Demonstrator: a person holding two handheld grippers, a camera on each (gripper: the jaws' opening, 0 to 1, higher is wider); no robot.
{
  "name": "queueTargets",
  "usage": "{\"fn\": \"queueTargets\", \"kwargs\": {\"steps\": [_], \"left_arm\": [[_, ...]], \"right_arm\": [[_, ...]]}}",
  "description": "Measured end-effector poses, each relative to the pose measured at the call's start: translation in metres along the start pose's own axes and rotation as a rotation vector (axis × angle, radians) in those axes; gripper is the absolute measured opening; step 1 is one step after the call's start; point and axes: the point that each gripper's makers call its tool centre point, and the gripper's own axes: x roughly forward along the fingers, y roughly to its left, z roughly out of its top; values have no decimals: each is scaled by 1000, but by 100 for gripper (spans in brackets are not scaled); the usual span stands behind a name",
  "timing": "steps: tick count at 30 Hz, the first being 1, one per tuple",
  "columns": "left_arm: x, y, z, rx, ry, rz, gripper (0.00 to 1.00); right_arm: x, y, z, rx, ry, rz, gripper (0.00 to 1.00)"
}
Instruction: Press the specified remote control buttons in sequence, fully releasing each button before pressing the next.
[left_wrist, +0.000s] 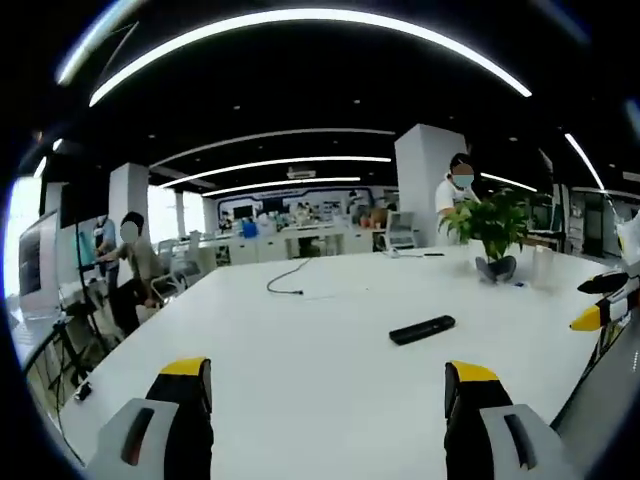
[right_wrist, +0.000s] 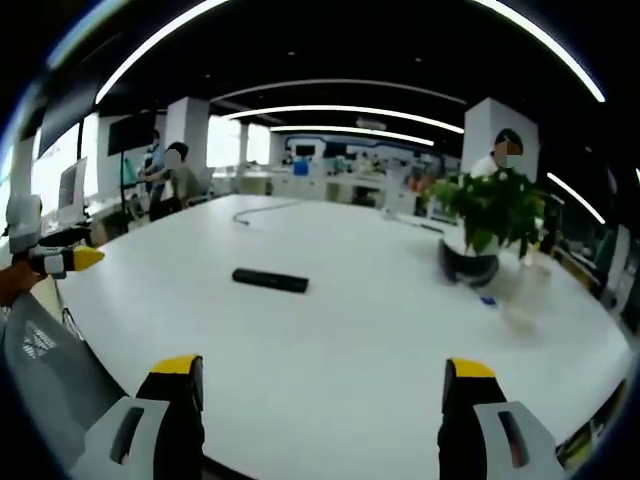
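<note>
A black remote control (left_wrist: 422, 329) lies flat on the white table (left_wrist: 300, 350), ahead and right of my left gripper (left_wrist: 328, 385), whose yellow-tipped jaws stand wide apart with nothing between them. In the right gripper view the same remote (right_wrist: 270, 281) lies ahead and to the left of my right gripper (right_wrist: 318, 385), which is also open and empty. The right gripper's yellow tip (left_wrist: 592, 318) enters the left gripper view at the right edge. The left gripper's tip (right_wrist: 72, 260) enters the right gripper view at the left edge.
A potted green plant (left_wrist: 493, 232) (right_wrist: 488, 225) stands on the far side of the table. A black cable (left_wrist: 285, 277) trails across the far table top. People stand and sit at desks beyond the table. A tripod (left_wrist: 72, 345) stands at the table's left.
</note>
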Motion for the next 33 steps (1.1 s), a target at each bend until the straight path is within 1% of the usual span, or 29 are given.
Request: {"fn": "queueTargets", "kwargs": {"steps": [2,7,8,11,15,20,24,29,33], "left_arm": [[1,1,-4,29,18,5,100],[1,-3,-5,11,30,-8,100],[0,-5,-4,14,30,-10,100],[0,-9,-7,42,52,-24,100],[1,-12,-12,59,73,-41,100],[1,-14,-13,58,78,-49,100],[1,-13,-14,59,81,-44,100],[0,-11,-16,52,99,-39,100],[0,-11,-16,62,99,-37,100]], "right_arm": [[0,-1,-1,0,5,-3,99],[1,-2,-2,11,15,-10,98],[1,-2,-2,9,17,-10,98],[1,-1,-4,0,26,-10,98],[1,-1,-4,1,28,-14,98],[1,-1,-5,5,31,-18,98],[1,-2,-5,10,29,-21,97],[1,-1,-5,7,32,-13,97],[1,-1,-5,10,30,-12,96]]}}
